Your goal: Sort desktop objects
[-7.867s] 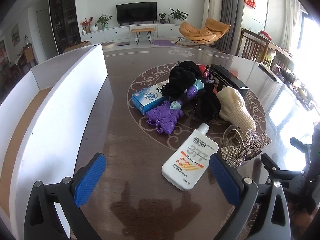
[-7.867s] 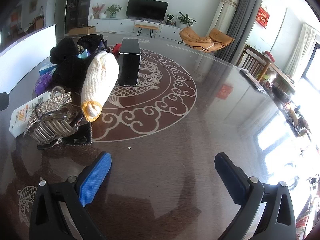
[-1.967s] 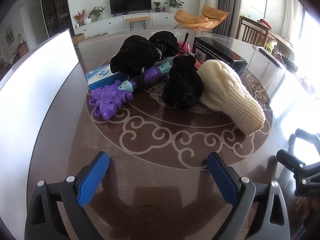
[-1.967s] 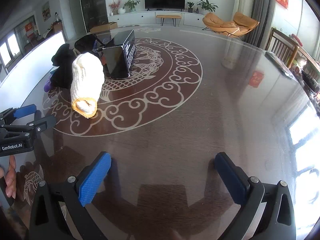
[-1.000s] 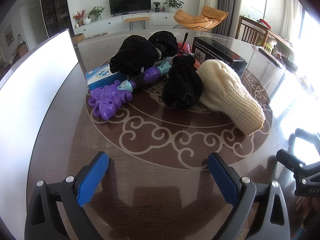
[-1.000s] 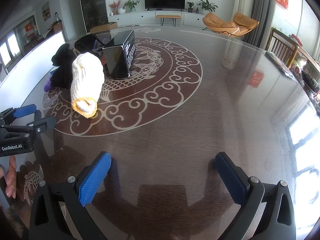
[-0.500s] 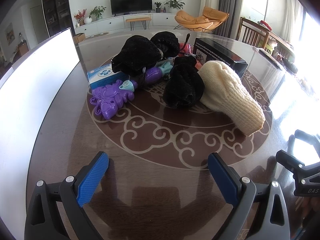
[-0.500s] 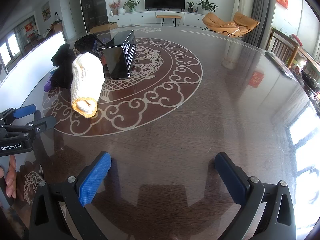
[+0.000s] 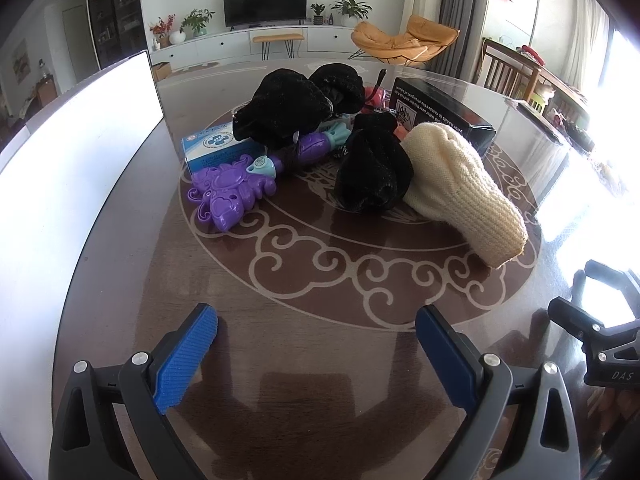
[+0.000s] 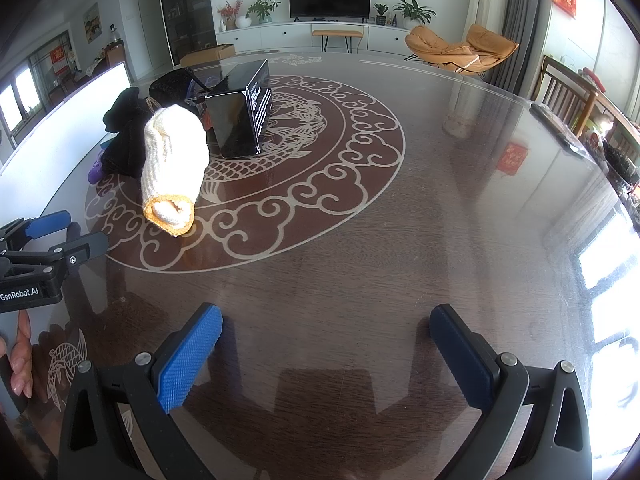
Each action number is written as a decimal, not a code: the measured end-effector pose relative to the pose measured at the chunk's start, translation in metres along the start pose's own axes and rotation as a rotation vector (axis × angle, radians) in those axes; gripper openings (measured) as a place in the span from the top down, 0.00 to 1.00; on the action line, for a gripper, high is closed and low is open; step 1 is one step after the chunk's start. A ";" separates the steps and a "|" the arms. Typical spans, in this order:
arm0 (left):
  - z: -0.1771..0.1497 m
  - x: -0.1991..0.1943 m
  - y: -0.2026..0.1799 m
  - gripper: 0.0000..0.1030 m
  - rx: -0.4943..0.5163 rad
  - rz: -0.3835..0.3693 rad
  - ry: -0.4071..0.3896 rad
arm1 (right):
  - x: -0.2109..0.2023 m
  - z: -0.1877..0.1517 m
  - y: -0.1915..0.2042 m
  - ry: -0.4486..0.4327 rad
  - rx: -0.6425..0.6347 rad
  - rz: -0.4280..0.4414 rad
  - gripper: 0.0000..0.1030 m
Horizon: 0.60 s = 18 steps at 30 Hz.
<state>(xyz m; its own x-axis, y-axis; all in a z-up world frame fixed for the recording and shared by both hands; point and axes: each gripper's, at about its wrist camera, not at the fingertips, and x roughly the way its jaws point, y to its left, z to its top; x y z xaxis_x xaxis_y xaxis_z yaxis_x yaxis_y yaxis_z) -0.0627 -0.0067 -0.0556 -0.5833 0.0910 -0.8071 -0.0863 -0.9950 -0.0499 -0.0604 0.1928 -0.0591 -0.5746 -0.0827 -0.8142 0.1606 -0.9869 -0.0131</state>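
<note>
we see the pile of desktop things near the middle of the dark wooden surface [image 9: 320, 360], inside its pale scroll pattern. a cream knitted glove [image 9: 460, 184] lies nearest us on the right side of the pile, its orange-edged cuff [image 10: 170, 216] pointing away from the heap, touching a black fuzzy pouch [image 9: 372, 176] on its left. behind the glove stands a black box [image 9: 436, 110] with white print. a purple plastic toy [image 9: 230, 194] with teal parts lies at the left of the pile, just beside a blue and white carton [image 9: 216, 144], and two more black fuzzy items [image 9: 288, 108] sit on top toward the back. a white board [image 9: 72, 152] stands along the left edge of the surface.

our left gripper [image 9: 316, 340] hovers over bare surface in front of the pile, its blue-padded fingers [image 9: 188, 352] spread wide with nothing between them. our right gripper [image 10: 326, 344] hangs well off to the right over bare surface, fingers [image 10: 188, 356] likewise spread and holding nothing.
</note>
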 end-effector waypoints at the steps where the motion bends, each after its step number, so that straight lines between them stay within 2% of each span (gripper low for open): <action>1: 0.000 -0.002 0.007 0.02 -0.018 -0.037 -0.006 | 0.000 0.000 0.000 0.000 0.000 0.000 0.00; 3: 0.001 -0.007 0.025 0.02 -0.056 -0.058 -0.026 | 0.000 0.000 0.000 0.000 0.000 0.000 0.00; 11: 0.049 0.010 0.066 0.03 -0.028 0.075 -0.032 | 0.000 0.000 0.000 0.000 0.000 0.000 0.00; 14: 0.067 0.023 0.074 0.03 -0.057 0.059 -0.040 | 0.000 0.000 0.000 0.000 0.000 0.000 0.00; 18: 0.082 0.048 0.072 0.01 -0.030 0.045 -0.006 | 0.000 0.000 0.000 0.000 0.000 0.000 0.00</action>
<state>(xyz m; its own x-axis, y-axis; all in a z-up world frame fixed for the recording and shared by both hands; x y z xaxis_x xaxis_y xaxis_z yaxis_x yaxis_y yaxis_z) -0.1633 -0.0711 -0.0492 -0.5908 0.0463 -0.8055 -0.0357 -0.9989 -0.0312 -0.0604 0.1926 -0.0590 -0.5748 -0.0829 -0.8141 0.1607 -0.9869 -0.0129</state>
